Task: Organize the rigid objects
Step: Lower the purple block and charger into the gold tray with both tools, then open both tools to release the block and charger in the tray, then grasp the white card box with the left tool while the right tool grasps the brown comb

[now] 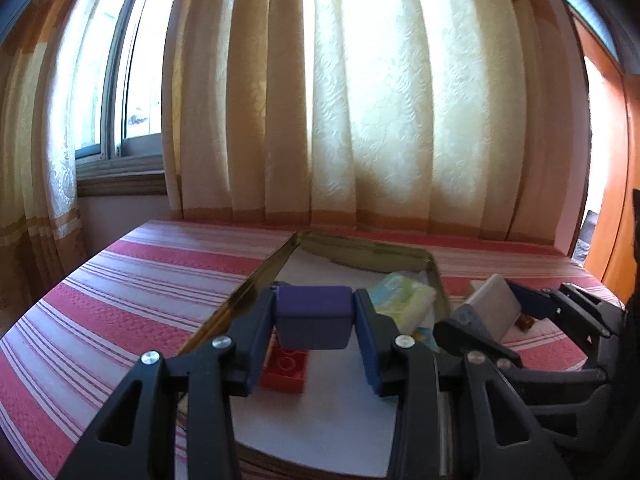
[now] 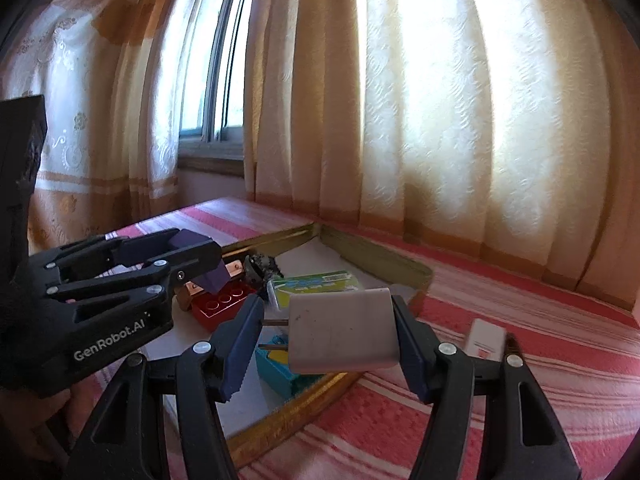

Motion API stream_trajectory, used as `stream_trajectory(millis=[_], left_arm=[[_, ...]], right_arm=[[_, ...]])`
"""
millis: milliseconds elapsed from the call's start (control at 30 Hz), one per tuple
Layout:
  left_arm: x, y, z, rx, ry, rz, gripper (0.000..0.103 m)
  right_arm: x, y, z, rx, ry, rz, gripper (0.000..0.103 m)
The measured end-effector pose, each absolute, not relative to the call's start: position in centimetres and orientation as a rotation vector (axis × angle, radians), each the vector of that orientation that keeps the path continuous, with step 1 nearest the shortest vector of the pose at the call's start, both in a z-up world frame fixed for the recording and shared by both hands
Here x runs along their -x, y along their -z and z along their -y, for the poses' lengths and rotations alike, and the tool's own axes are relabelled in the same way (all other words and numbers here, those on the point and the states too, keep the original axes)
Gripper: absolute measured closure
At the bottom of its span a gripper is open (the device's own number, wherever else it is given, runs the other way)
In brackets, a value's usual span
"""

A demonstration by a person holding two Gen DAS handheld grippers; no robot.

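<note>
On the left, the left gripper (image 1: 315,322) holds a purple block (image 1: 314,320) between its jaws — the pads press on both of its ends, with the jaws only partly apart. The block hangs above the tray (image 1: 256,276), a shallow gold-rimmed tin with a white floor that lies on the red-and-white striped bench (image 1: 120,280). Just beneath the block, a red studded brick (image 1: 285,370) rests on the tray floor. From the right wrist view, a copper-coloured piece (image 2: 234,270) and a dark, rough lump (image 2: 260,268) lie beside that brick; what they are cannot be told. Further right in the tray lies a green-and-yellow packet (image 1: 404,300), and near the tray's closer rim a teal box (image 2: 276,366) shows under the right gripper's load.

The right gripper (image 2: 324,334) is closed on a white plug adapter (image 2: 344,330) — its jaws stand about halfway apart, one on each side of the adapter's body, and two metal prongs (image 2: 272,334) stick out to the left. The adapter hangs over the tray's right rim. To the right, outside the tray, a small white box (image 2: 486,340) with red print lies on the bench. Cream curtains (image 1: 360,100) hang behind.
</note>
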State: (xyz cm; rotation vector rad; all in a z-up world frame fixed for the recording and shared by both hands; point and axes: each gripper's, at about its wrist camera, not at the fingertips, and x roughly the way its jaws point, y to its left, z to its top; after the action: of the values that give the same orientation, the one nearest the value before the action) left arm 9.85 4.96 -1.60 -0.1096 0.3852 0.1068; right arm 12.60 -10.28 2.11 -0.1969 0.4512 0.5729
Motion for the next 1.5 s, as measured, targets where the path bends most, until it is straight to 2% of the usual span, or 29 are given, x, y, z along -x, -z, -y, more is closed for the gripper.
stream_trajectory(millis=[233,333,400,500,533,600,667,933,1167,1500], left_arm=[[-12.8,2.1,-7.0,0.128,-0.091,-0.492,0.064],[-12.7,2.4,-7.5,0.134,-0.118,-0.5,0.06],[-12.5,2.5,-8.0,0.154,-0.124,-0.495,0.044],[-11.8,2.2,-8.2,0.156,-0.146,-0.469,0.025],[-11.7,2.0,-8.0,0.154,-0.147,-0.462,0.022],[-11.3,1.6,-7.5,0.143,-0.152,-0.444,0.009],[-11.0,1.2,-6.9,0.132,-0.156,-0.426,0.004],[-11.3,-0.4,-0.3,0.065,-0.041,-0.411,0.001],[-15.0,-0.3,7.6,0.018,0.057,-0.47,0.0],[-21.3,0.3,11.2,0.023,0.037,-0.598,0.0]], right_arm=[[-17.1,-1.2,8.0,0.162,-0.606,-0.598,0.038],[-17.4,-1.1,7.1,0.155,-0.645,-0.62,0.038],[-17.2,-1.2,7.0,0.148,-0.671,-0.614,0.036],[-16.9,-1.9,7.7,0.119,-0.685,-0.586,0.024],[-16.6,-2.2,8.2,0.104,-0.696,-0.572,0.021],[-16.2,-2.7,8.9,0.101,-0.69,-0.546,0.02],[-16.0,-3.1,9.8,0.109,-0.667,-0.528,0.019],[-17.0,-2.7,18.0,0.168,-0.466,-0.532,0.019],[-21.4,0.0,26.9,0.09,-0.229,-0.703,0.019],[-24.8,2.6,27.2,0.036,-0.283,-0.86,0.022]])
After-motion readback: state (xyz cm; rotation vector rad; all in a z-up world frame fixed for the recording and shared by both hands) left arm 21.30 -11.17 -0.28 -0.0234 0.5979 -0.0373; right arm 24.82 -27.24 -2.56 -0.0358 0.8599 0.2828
